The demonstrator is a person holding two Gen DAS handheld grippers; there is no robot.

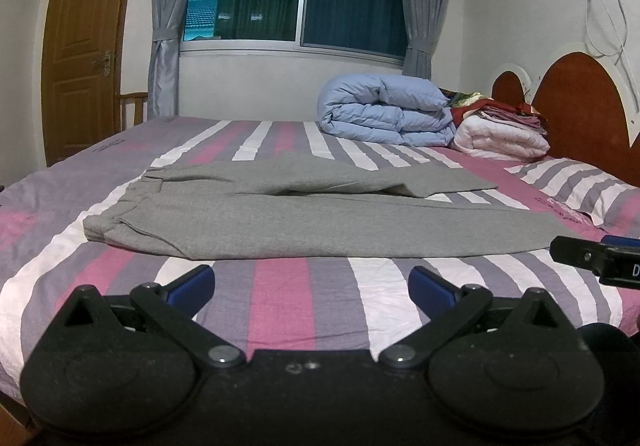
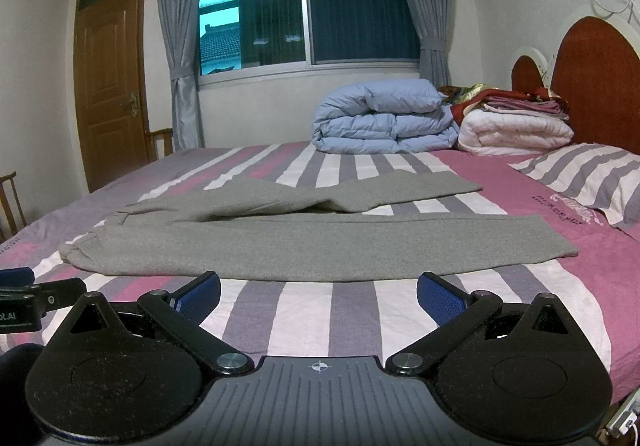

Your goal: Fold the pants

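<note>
Grey pants (image 1: 304,222) lie spread across the striped bed, waistband at the left, two legs running to the right; the far leg is angled away and partly buckled. They also show in the right wrist view (image 2: 224,242). My left gripper (image 1: 311,286) is open and empty, hovering over the bed just short of the near leg's edge. My right gripper (image 2: 319,296) is open and empty, also just short of the near leg. The right gripper's tip shows at the right edge of the left wrist view (image 1: 592,256); the left gripper's tip shows at the left edge of the right wrist view (image 2: 36,294).
The striped bedsheet (image 1: 280,298) covers the bed. A folded blue duvet (image 1: 384,110), a white quilt (image 1: 500,138) with folded cloths on top, and a striped pillow (image 1: 580,186) sit toward the red headboard (image 1: 576,98). Window, curtains and a wooden door (image 1: 80,46) stand behind.
</note>
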